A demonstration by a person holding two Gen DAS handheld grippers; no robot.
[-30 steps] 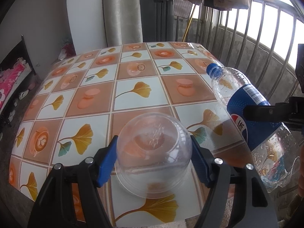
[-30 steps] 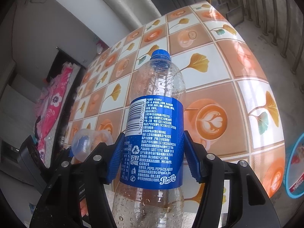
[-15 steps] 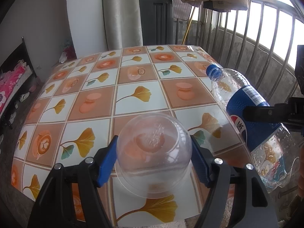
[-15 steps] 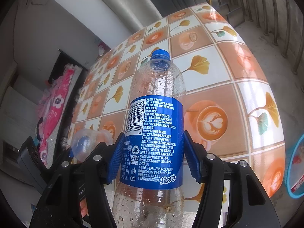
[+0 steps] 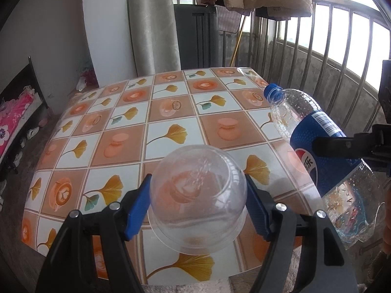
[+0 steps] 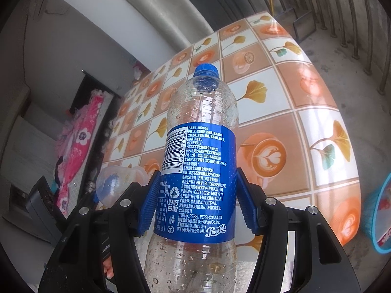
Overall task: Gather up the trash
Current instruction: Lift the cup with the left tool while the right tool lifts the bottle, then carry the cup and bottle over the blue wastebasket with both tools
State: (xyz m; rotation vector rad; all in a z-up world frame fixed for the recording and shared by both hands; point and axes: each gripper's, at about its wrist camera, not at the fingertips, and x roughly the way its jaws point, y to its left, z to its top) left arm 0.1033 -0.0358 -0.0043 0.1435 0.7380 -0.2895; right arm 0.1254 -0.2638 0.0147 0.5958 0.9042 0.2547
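Observation:
My left gripper [image 5: 198,207] is shut on a clear plastic dome cup [image 5: 198,195], its blue pads pressing both sides, held above the near edge of the table [image 5: 171,112]. My right gripper [image 6: 196,195] is shut on an empty Pepsi bottle [image 6: 199,171] with a blue label and blue cap, gripped at the label. In the left wrist view the bottle [image 5: 317,151] hangs at the right, tilted, cap toward the table. In the right wrist view the clear cup [image 6: 114,183] shows at the left, behind the fingers.
The table wears a checked cloth with ginkgo leaves and coffee cups. A metal railing [image 5: 330,61] runs along the right, a curtain [image 5: 151,24] hangs behind. Pink bedding [image 6: 78,141] lies at the left. A blue basin [image 6: 381,214] sits on the floor to the right.
Both grippers have drawn back and up from the table with their loads; the table looks smaller and farther. Neither grip has changed.

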